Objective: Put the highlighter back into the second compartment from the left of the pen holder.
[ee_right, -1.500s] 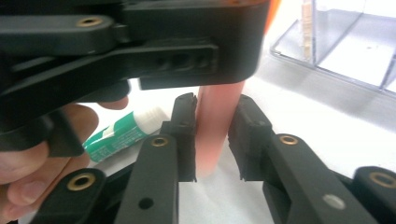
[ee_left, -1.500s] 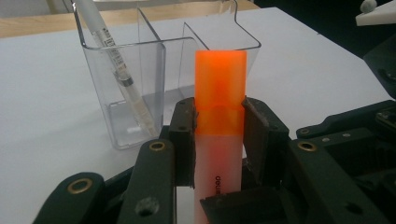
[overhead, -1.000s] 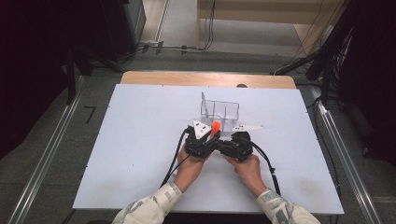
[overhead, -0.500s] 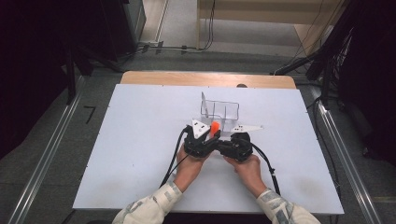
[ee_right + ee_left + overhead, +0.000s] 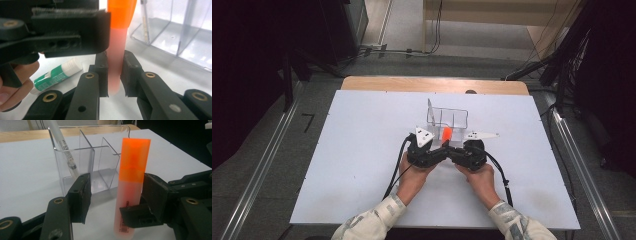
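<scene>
An orange highlighter point(image 5: 132, 185) with a pale pink body point(image 5: 115, 65) stands upright just in front of a clear acrylic organizer point(image 5: 100, 152). My right gripper point(image 5: 115, 67) is shut on its lower body. My left gripper point(image 5: 117, 182) faces it from the other side. Its jaws have just been opening and now stand apart around the highlighter: the left jaw is well clear and the right jaw is close beside it. In the high view both grippers meet under the highlighter point(image 5: 446, 134), the left gripper point(image 5: 439, 149) and the right gripper point(image 5: 454, 150).
A white pen point(image 5: 63, 147) leans in one compartment of the organizer point(image 5: 452, 117); the other compartments look empty. A green-labelled glue stick point(image 5: 57, 73) lies on the white table point(image 5: 362, 150) near the hand holding the left gripper. Open table surface lies to either side.
</scene>
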`<control>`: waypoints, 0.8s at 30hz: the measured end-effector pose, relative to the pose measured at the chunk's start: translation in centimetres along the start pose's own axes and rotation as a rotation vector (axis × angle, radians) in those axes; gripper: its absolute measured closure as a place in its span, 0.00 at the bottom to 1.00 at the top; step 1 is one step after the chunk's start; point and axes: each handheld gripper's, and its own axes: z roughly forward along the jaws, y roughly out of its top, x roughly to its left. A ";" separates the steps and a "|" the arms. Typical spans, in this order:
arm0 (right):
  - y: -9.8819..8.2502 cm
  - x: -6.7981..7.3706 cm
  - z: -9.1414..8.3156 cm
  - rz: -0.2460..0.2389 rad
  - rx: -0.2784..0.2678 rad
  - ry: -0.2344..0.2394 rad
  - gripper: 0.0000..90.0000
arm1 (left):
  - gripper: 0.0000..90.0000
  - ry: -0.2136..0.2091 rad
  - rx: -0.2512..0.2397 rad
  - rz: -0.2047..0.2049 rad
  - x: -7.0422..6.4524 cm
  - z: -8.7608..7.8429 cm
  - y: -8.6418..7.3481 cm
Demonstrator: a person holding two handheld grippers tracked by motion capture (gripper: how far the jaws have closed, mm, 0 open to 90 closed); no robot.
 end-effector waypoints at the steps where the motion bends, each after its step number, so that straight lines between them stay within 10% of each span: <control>1: 0.1 -0.1 -0.1 0.000 -0.003 -0.003 0.83 | 0.44 0.000 0.000 0.002 0.0 0.0 0.0; 24: 1.7 -1.3 -2.3 0.013 -0.101 -0.048 0.83 | 0.38 0.032 0.032 0.026 1.2 -0.6 -0.4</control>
